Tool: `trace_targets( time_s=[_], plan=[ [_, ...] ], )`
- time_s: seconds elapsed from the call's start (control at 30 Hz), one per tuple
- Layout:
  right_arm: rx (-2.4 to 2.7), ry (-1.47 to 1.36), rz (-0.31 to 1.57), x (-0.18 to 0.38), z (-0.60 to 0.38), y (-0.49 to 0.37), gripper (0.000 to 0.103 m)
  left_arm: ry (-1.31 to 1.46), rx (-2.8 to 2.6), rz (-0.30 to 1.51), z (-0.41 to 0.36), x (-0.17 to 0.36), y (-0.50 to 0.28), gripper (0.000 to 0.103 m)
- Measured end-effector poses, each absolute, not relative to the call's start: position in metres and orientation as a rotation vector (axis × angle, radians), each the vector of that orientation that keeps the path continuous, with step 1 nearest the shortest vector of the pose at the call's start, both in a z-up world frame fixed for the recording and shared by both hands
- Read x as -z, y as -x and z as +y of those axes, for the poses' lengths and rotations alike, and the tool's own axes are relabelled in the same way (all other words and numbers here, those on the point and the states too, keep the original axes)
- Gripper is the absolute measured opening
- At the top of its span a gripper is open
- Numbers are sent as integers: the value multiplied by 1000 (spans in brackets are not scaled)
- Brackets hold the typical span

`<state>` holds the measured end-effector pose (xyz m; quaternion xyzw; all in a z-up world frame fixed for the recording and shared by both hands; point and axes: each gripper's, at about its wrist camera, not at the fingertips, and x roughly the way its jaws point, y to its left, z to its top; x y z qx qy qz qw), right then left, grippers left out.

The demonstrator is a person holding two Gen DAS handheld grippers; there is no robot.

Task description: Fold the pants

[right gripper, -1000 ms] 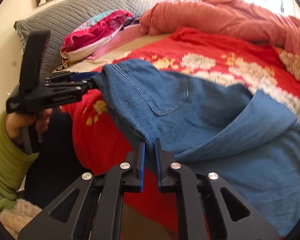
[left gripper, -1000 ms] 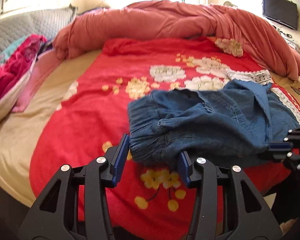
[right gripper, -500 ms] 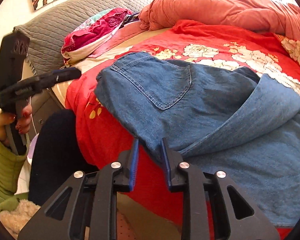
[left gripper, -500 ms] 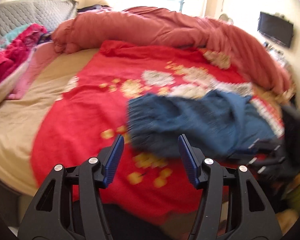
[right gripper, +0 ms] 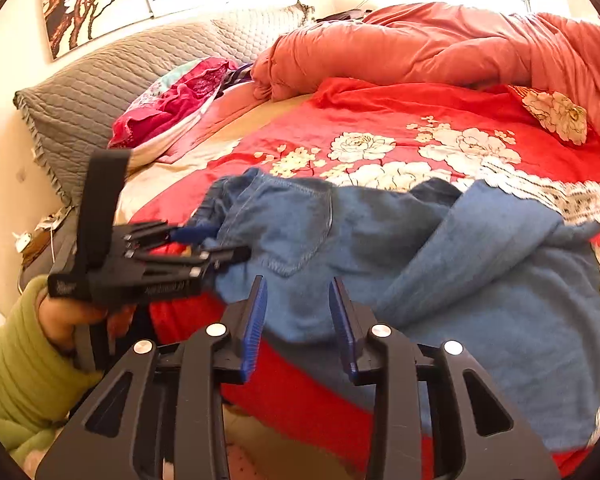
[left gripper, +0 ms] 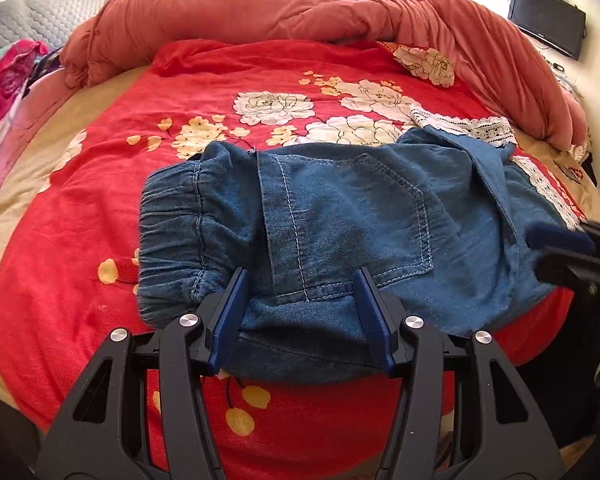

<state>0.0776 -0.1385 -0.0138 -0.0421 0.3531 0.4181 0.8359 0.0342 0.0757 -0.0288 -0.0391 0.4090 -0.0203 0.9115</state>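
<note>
The blue denim pants (left gripper: 340,224) lie folded in a heap on the red floral bedspread (left gripper: 148,92), elastic waistband to the left, back pocket on top. My left gripper (left gripper: 300,280) is open, its jaws standing either side of the pants' near edge. My right gripper (right gripper: 298,288) is open just above the near edge of the pants (right gripper: 380,248), holding nothing. The left gripper also shows in the right wrist view (right gripper: 216,244) at the waistband end; the right gripper shows blurred at the right edge of the left wrist view (left gripper: 556,248).
A bunched salmon duvet (left gripper: 300,8) lines the far side of the bed. Pink and red clothes (right gripper: 172,108) lie by the grey quilted pillow (right gripper: 84,92). A TV (left gripper: 546,14) hangs on the far right wall. The bed's front edge is right below the grippers.
My right gripper let go of the pants edge and opened. The pants dropped flat onto the bed. My left gripper pulled back, then came in again at the pants' near edge.
</note>
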Motion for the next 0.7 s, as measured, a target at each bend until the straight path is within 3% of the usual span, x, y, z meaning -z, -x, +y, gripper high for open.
trace_targets(
  time_s=[0.23, 0.43, 0.7],
  plan=[
    [-771, 125, 916, 62, -127, -111, 36, 107, 62, 829, 79, 35, -36, 46],
    [-799, 69, 859, 52, -141, -100, 39, 120, 70, 761, 79, 27, -30, 46],
    [-668, -34, 718, 12, -199, -101, 61, 91, 118, 661, 50, -21, -9, 52]
  ],
)
